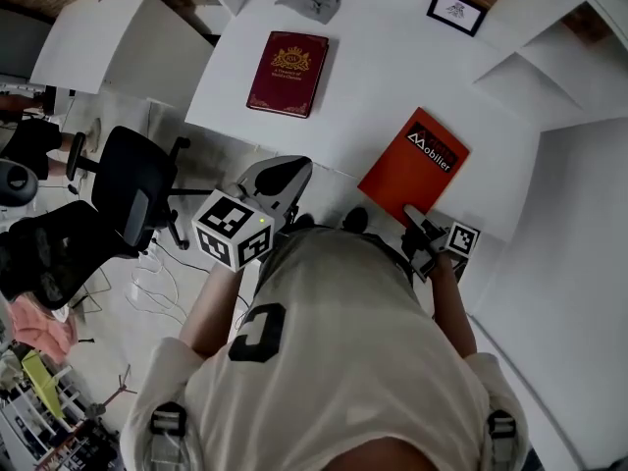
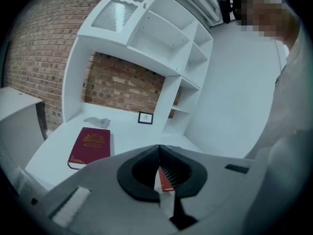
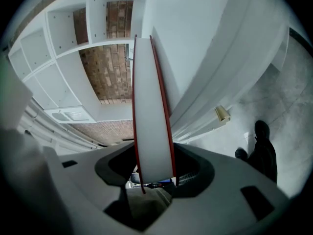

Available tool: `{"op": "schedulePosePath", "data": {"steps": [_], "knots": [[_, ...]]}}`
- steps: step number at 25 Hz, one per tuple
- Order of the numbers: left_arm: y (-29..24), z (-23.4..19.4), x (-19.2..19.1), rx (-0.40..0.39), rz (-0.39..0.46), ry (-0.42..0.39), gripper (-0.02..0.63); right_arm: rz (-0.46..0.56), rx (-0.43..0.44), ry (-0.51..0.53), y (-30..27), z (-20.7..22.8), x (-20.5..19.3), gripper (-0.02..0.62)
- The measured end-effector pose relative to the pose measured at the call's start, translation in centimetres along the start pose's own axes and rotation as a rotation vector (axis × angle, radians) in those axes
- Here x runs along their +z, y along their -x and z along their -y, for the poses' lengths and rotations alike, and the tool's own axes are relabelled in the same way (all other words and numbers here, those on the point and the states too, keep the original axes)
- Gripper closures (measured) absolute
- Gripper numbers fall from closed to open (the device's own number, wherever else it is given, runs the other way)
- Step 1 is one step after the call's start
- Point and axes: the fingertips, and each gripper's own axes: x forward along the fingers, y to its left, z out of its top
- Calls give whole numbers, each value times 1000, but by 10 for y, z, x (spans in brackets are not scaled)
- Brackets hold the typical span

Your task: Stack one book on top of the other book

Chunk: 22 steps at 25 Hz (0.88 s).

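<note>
A maroon book point(image 1: 287, 72) point(image 2: 90, 146) lies flat near the middle of the white desk point(image 1: 373, 67). An orange-red book point(image 1: 413, 165) sits at the desk's front right edge. My right gripper point(image 1: 422, 226) point(image 3: 152, 146) is at its near corner. In the right gripper view the book's white page edge point(image 3: 151, 106) stands between the jaws, and both pads press on its red covers. My left gripper point(image 1: 280, 180) point(image 2: 159, 147) hovers in front of the desk's edge, short of the maroon book. Its jaw tips meet and hold nothing.
A grey crumpled cloth point(image 1: 314, 5) and a small framed picture point(image 1: 456, 10) lie at the desk's back. White shelves point(image 2: 166, 38) rise behind and to the right. A black office chair point(image 1: 132, 189) stands on the floor to the left. The person's shoes point(image 3: 261, 148) are below.
</note>
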Motion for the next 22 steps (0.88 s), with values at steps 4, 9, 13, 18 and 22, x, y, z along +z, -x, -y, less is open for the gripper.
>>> {"op": "schedulePosePath", "data": {"steps": [4, 9, 13, 18, 22], "knots": [[16, -13, -6, 23, 5, -10, 603, 3, -49, 37, 4, -7, -4, 407], [34, -27, -6, 12, 48, 22, 603, 30, -53, 54, 2, -26, -5, 425], [51, -39, -8, 5, 75, 43, 603, 88, -52, 43, 3, -37, -10, 430], [82, -62, -10, 27, 121, 71, 603, 132, -67, 56, -4, -46, -26, 431], [106, -84, -18, 50, 138, 105, 602, 179, -60, 64, -8, -56, -33, 433]]}}
